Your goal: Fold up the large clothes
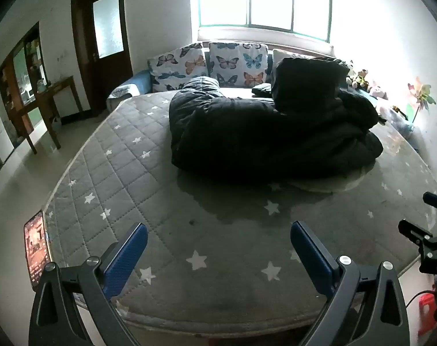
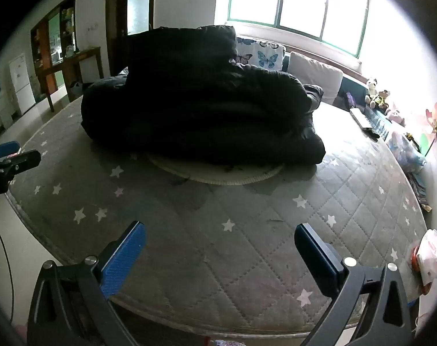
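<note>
Left wrist view: my left gripper (image 1: 218, 255) hung over the near edge of the mattress (image 1: 126, 155), its blue pads spread wide with only quilted cloth showing between them.
Right wrist view: my right gripper (image 2: 219, 255) hung over the same near edge, its jaws likewise spread wide and pinching nothing.
Landmark: the grey mattress, quilted in diamonds and scattered with white stars; every place below is given from it.
Task thing: the black padded coat (image 1: 264, 132) lay in a bulky crumpled heap on the middle of the mattress, well beyond both my grippers and touched by neither.
Under the coat: a pale round mat (image 2: 218, 176) showed at the heap's near side, flat on the mattress.
Head of the mattress: butterfly-print cushions (image 1: 218, 63) leaned upright there, with a plain pale cushion (image 2: 316, 75) beside them.
Behind the head: a bright window (image 1: 264, 0) with a green frame, glare washing out the panes.
Left of the mattress: pale floor, a wooden table (image 1: 54, 98) by the wall, and a dark door (image 1: 103, 46) with a frosted pane.
Near left corner: a phone (image 1: 36, 249) with a lit screen sat at the mattress's edge.
Right of the mattress: soft toys (image 2: 378, 95) and a colourful pinwheel (image 2: 435, 127) stood along the white wall.
Near right corner: a crumpled pink-and-white packet (image 2: 431, 250), too blurred to name further.
</note>
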Tool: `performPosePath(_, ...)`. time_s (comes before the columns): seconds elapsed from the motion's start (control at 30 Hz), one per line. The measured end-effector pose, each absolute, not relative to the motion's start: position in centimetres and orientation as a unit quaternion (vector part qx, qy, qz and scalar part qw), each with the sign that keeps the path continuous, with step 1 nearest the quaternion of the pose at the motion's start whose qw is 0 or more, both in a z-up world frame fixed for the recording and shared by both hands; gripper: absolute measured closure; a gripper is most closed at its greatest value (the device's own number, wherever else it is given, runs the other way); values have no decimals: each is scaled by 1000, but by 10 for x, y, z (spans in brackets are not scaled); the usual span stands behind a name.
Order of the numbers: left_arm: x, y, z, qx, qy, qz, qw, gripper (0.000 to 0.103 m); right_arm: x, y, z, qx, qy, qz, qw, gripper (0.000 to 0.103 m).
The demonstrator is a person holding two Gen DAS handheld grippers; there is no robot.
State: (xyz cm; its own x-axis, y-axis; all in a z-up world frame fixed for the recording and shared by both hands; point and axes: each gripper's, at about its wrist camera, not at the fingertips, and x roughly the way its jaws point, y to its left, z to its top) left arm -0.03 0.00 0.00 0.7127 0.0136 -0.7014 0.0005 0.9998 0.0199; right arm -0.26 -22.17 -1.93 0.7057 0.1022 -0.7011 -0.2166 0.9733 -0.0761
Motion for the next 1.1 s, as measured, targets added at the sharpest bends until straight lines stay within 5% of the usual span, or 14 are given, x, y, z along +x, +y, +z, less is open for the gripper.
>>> performPosePath(1.1, -6, -21, -2, 29, 386, -46, 921, 0, 1, -223, -6, -74, 354, 89, 928, 0)
